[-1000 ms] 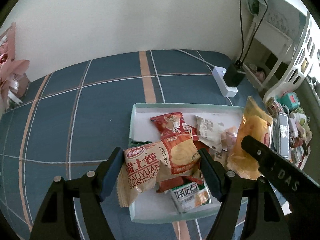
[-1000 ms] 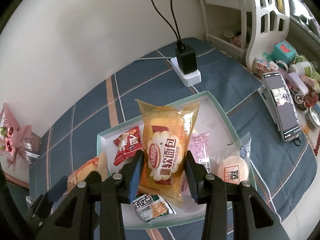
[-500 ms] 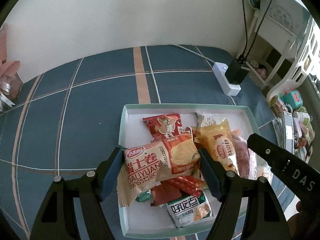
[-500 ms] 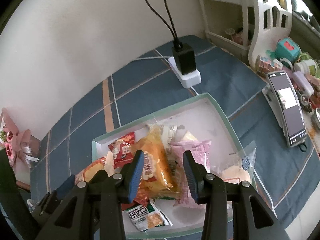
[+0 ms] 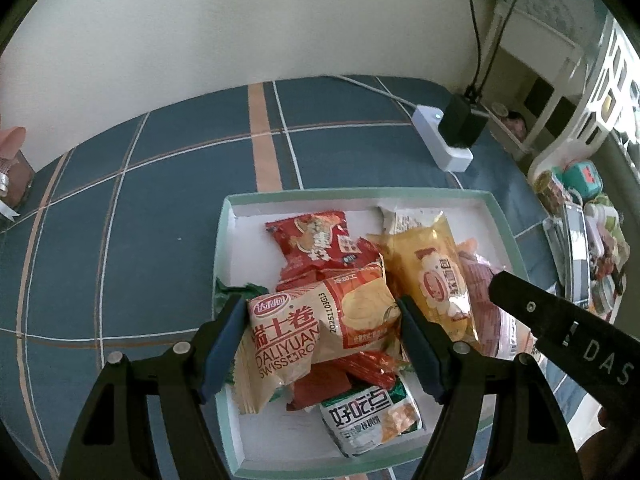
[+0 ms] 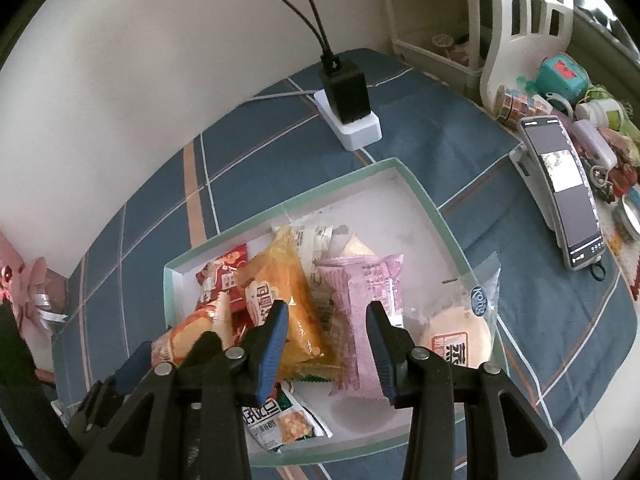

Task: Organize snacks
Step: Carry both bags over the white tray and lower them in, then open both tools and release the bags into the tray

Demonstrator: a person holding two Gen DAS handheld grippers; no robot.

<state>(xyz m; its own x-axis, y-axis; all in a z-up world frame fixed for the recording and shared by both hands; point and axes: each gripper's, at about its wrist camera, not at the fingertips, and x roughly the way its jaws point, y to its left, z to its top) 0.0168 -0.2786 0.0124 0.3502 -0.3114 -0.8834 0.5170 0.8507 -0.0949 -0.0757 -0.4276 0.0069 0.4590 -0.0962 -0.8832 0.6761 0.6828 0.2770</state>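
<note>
Left wrist view shows the left gripper (image 5: 320, 344) clenched on a Swiss roll packet (image 5: 320, 328) above the tray (image 5: 500, 216), while the right gripper (image 6: 326, 340), now empty, has let its yellow bread packet (image 6: 288, 300) fall inside, leaving one packet to place.

The snack packets are thin glossy plastic film, the Swiss roll packet (image 5: 320, 328) and the yellow bread packet (image 5: 432, 280) creased and shiny. The tray (image 5: 352, 193) looks like matt card (white inside, pale green rim) on a matt woven checked cloth (image 5: 120, 208). Each hand-held gripper (image 6: 326, 340) is matt black plastic with blue pads and small metal pins.
</note>
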